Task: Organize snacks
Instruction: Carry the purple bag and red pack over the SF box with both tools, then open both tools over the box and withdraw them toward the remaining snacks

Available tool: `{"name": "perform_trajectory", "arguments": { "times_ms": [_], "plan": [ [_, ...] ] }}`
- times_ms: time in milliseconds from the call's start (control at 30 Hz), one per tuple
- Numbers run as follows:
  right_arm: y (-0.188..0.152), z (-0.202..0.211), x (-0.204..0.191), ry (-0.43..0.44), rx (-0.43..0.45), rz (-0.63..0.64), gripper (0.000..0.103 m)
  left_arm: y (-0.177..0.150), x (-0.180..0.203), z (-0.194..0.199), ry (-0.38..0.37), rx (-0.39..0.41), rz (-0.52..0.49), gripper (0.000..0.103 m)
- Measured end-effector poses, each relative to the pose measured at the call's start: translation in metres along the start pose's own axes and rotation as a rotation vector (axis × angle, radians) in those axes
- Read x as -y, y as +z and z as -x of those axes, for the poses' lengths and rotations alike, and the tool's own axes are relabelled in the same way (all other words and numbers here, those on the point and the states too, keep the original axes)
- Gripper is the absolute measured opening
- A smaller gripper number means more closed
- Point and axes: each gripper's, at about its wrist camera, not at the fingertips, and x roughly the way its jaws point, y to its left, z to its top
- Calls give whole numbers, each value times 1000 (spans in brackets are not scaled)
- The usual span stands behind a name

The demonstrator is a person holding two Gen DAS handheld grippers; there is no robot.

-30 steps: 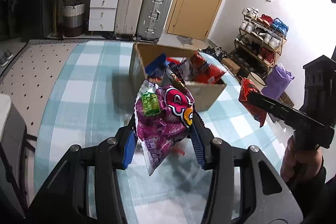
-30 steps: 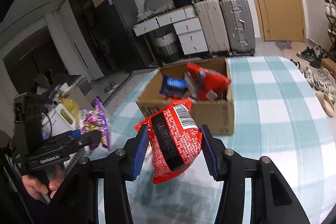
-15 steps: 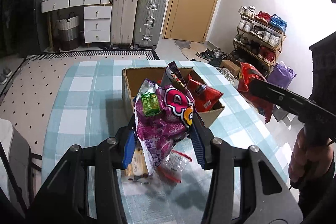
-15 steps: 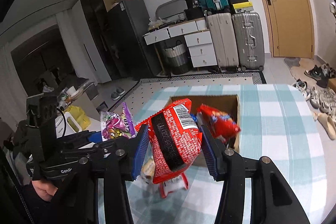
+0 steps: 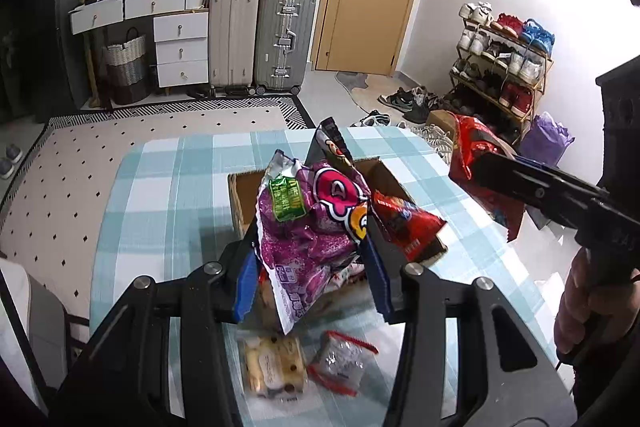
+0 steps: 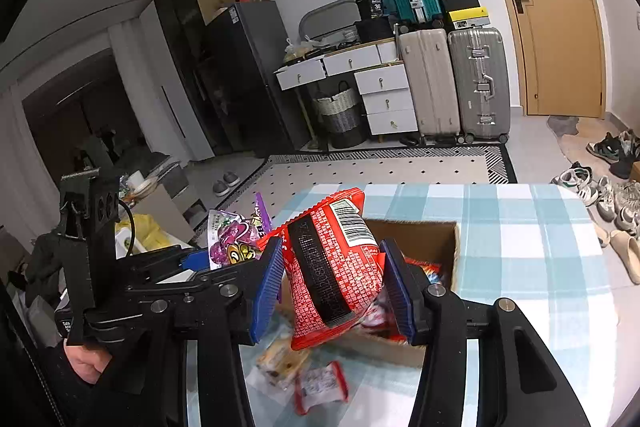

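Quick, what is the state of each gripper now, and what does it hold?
Left gripper: closed on the purple snack bag.
Right gripper: closed on the red snack bag.

Snack and container count across the checked tabletop (image 5: 168,211)

Two grippers, each with one bag: one purple snack bag (image 5: 308,227) in the left gripper (image 5: 312,267), one red snack bag (image 6: 332,267) in the right gripper (image 6: 332,291). One cardboard box (image 5: 240,203) at the far middle, with at least two bags showing in it, one red bag (image 5: 408,227) and one dark bag (image 5: 332,143) standing behind. Two small packets lie near: one biscuit packet (image 5: 272,367) on the left, one clear red-edged packet (image 5: 340,363) on the right. Three suitcases (image 5: 284,39) against the far wall.
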Motion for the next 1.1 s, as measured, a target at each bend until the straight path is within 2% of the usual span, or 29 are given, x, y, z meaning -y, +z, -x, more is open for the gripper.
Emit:
{"name": "perform_trajectory", "arguments": {
  "times_ms": [200,400,600,800,867,1000,1100],
  "plan": [
    [18,-23,23,-22,-23,-20,49,25,-1,-33,6,-23,-13,43],
    [30,-50,49,-47,-47,-40,49,41,-4,-71,-19,-63,-13,43],
    [31,-79,72,-59,-88,-60,49,48,-4,-109,-47,-122,-13,43],
    [25,-107,91,-59,-140,-89,50,46,-4,-130,-67,-153,-28,44],
    [21,-114,95,-58,-154,-92,52,46,-4,-134,-49,-156,-35,48],
    [18,-118,102,-60,-150,-109,62,46,-3,-134,-38,-147,-67,70],
    [17,-113,104,-67,-132,-106,62,46,-6,-130,-40,-134,-63,70]
  ]
}}
